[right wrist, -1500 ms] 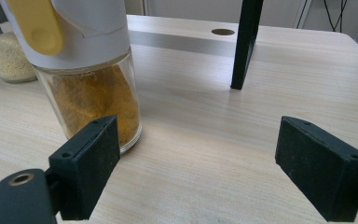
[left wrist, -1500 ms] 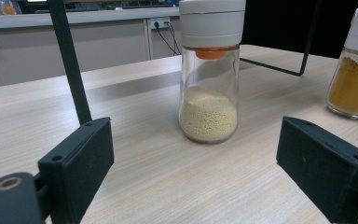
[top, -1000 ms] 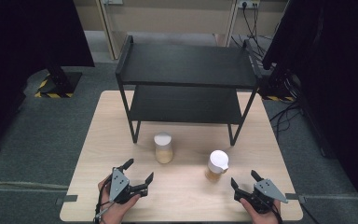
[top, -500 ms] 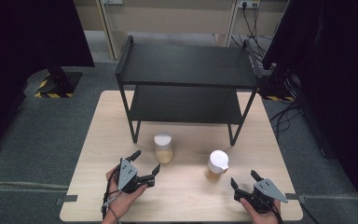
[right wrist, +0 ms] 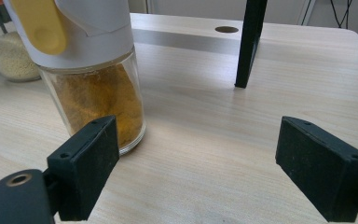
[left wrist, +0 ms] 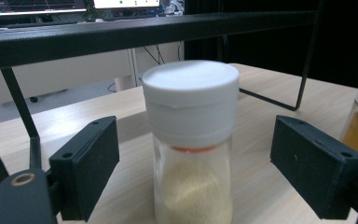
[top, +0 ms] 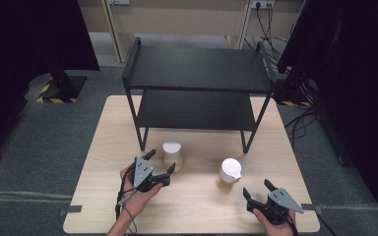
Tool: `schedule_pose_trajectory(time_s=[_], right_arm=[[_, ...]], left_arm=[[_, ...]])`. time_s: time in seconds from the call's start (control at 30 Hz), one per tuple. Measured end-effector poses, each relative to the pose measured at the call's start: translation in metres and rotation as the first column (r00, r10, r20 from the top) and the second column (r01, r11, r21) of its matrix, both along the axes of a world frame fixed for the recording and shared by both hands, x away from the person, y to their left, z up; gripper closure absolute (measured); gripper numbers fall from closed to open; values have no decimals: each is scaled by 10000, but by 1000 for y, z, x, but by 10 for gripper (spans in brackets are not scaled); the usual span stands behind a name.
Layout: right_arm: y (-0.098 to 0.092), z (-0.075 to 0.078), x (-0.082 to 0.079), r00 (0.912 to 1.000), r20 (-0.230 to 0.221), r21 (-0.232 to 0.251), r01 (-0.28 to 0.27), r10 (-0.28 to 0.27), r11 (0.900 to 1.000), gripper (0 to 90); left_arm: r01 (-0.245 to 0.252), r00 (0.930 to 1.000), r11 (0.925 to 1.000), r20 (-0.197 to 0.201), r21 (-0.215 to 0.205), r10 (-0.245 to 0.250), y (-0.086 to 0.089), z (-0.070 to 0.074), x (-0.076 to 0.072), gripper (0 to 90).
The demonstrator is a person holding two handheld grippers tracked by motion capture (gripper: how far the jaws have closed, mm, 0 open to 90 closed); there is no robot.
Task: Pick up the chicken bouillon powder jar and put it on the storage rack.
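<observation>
**Approach to the pale-grain jar, left gripper about to grasp.**
A black two-tier rack (top: 197,88) stands at the far side of the wooden table (top: 98,147); just before its front legs stand two white-capped jars, well apart. The pale-grain jar (top: 172,155) sits upright between the jaws of the left gripper (top: 160,164), which have just been closing yet stand clear of the glass on both sides (gaps show in the left gripper view (left wrist: 193,140)); nothing is held. The next move, by judgement, calls for closing squarely on the glass body below the cap, then lifting straight. The right gripper (top: 257,189) waits wide open and empty, near the orange-powder jar (top: 229,174) but apart from it. The rack's lower shelf edge overhangs close behind the jar and could foul a lift.
</observation>
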State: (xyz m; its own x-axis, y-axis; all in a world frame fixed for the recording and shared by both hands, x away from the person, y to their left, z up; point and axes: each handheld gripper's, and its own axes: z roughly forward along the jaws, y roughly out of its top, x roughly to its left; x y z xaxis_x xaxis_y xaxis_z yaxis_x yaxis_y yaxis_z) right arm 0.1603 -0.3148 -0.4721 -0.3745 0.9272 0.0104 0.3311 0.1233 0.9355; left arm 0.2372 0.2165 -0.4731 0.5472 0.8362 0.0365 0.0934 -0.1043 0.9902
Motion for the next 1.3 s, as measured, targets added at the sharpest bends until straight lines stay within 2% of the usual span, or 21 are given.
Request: schedule_pose_trajectory(time_s=[0.2,0.7,0.83,0.93,1.03,1.3], right_arm=[[0,0,0,10000,-2,-30,-12,12,10000,135],[0,1,1,10000,-54,-11,-34,34,10000,134],[-1,1,1,10000,-62,10,-44,44,10000,133],[-1,1,1,10000,-72,9,-51,51,10000,133],[-1,1,1,10000,-51,13,-46,46,10000,133],[0,0,1,10000,-41,2,-25,25,10000,133]], left_arm=[[42,10000,9999,-75,-137,-43,-3,5,12,187],[3,9996,9999,-281,-117,-6,-15,7,26,227],[-80,9995,9998,-309,-209,73,-18,7,28,266],[-87,9996,9999,-282,-58,85,-20,8,29,297],[-42,9995,9999,-308,-97,39,-20,6,31,323],[-63,9995,9996,-321,-266,54,-21,3,30,336]])
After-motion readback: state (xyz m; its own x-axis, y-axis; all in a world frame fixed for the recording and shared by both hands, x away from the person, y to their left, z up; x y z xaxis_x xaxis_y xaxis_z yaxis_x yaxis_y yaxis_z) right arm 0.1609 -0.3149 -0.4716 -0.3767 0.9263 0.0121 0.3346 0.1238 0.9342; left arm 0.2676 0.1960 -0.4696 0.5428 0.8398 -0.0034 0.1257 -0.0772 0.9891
